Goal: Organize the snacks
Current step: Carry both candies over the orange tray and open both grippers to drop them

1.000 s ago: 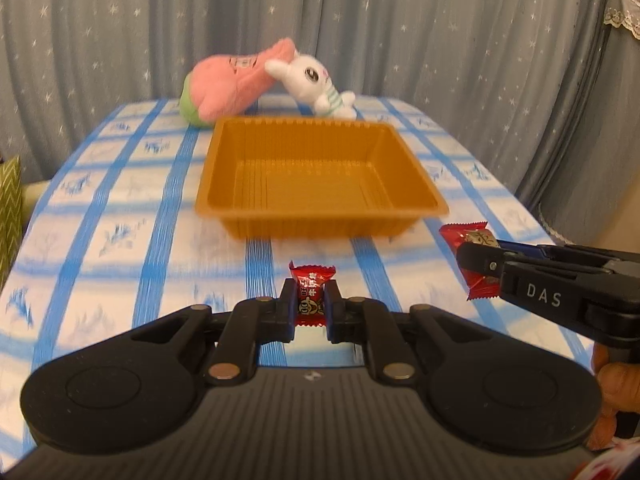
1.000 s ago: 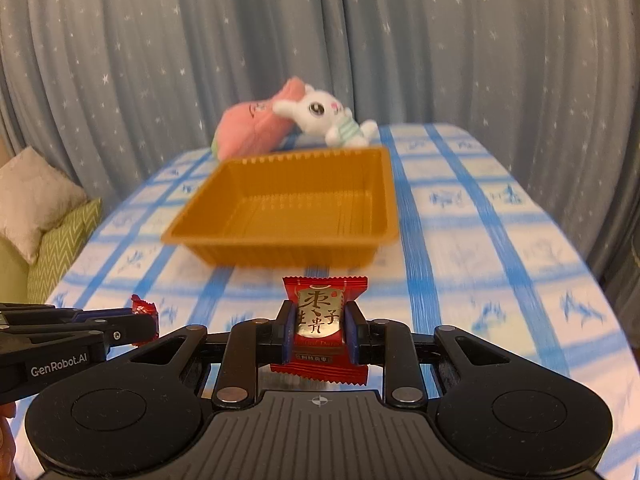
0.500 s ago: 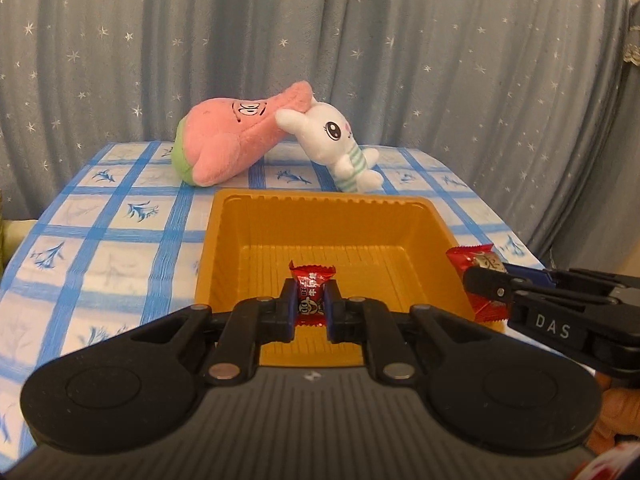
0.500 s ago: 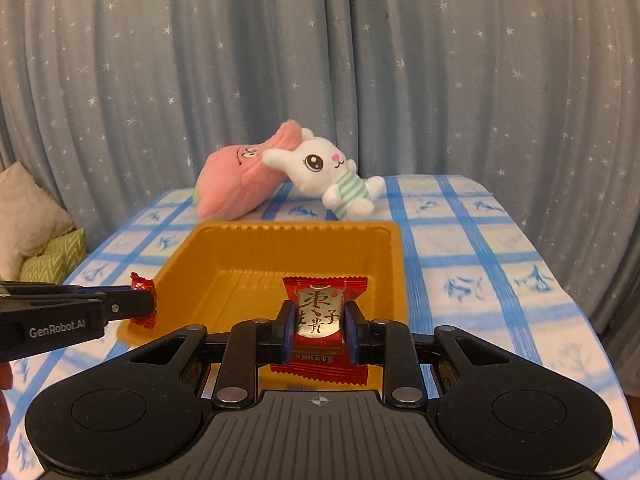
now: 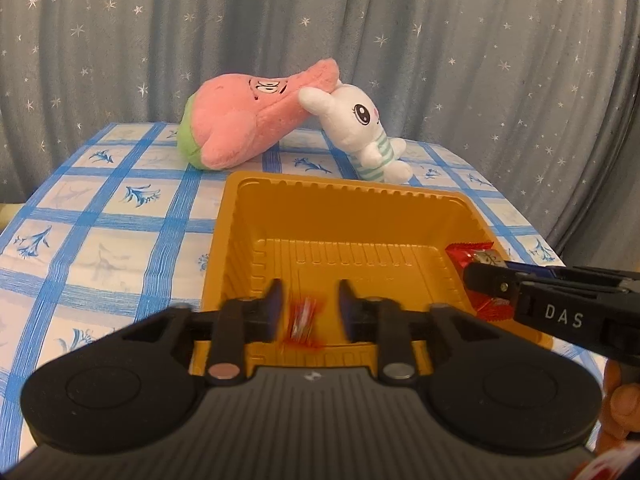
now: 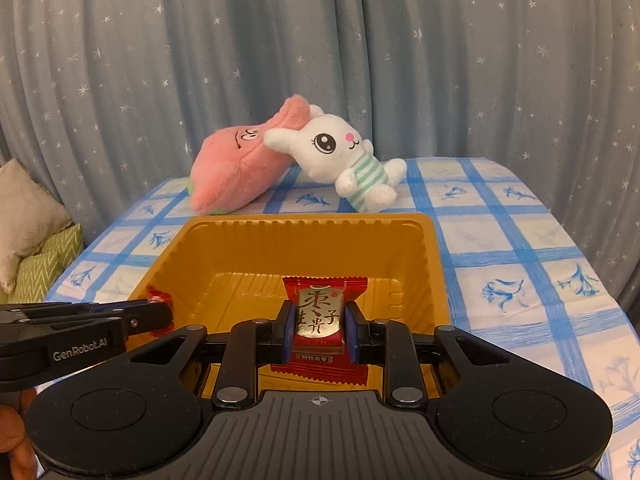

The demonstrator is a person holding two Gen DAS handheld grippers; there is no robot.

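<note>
— Candy check first. Small red candy [image 5: 303, 317] blurred between the fingers of the left gripper [image 5: 308, 307], jaws opening, pads clear of the wrapper on both sides. Dropping over the near end of the orange tray [image 5: 256, 216], by the look of it.

— And the other side?

— Closed firmly on the larger red snack packet [image 6: 320, 317], right gripper [image 6: 319, 326] clamped across the gold middle panel, both crimped ends sticking out free. Held over the tray floor, near the front wall, not yet let go.

— Handling?

— Light, both of them. Foil wrapper glossy and probably slippery; crimped ends thin and floppy, poor places to pinch. Firm filling in the middle, so best gripped across the body, as now. Unlikely to break from a short fall; may bounce or slide on the ribbed tray floor.

— Anything in the way?

— Nothing inside the tray that shows. Pink plush [image 5: 248, 120] and white rabbit plush [image 6: 340, 160] lying touching each other on the checked tablecloth [image 6: 520, 240] beyond the far rim, apart from the tray. Starred grey curtain [image 6: 440, 60] behind.

— Next call?

— Probably releasing the packet low over the tray, away from the small candy.
</note>
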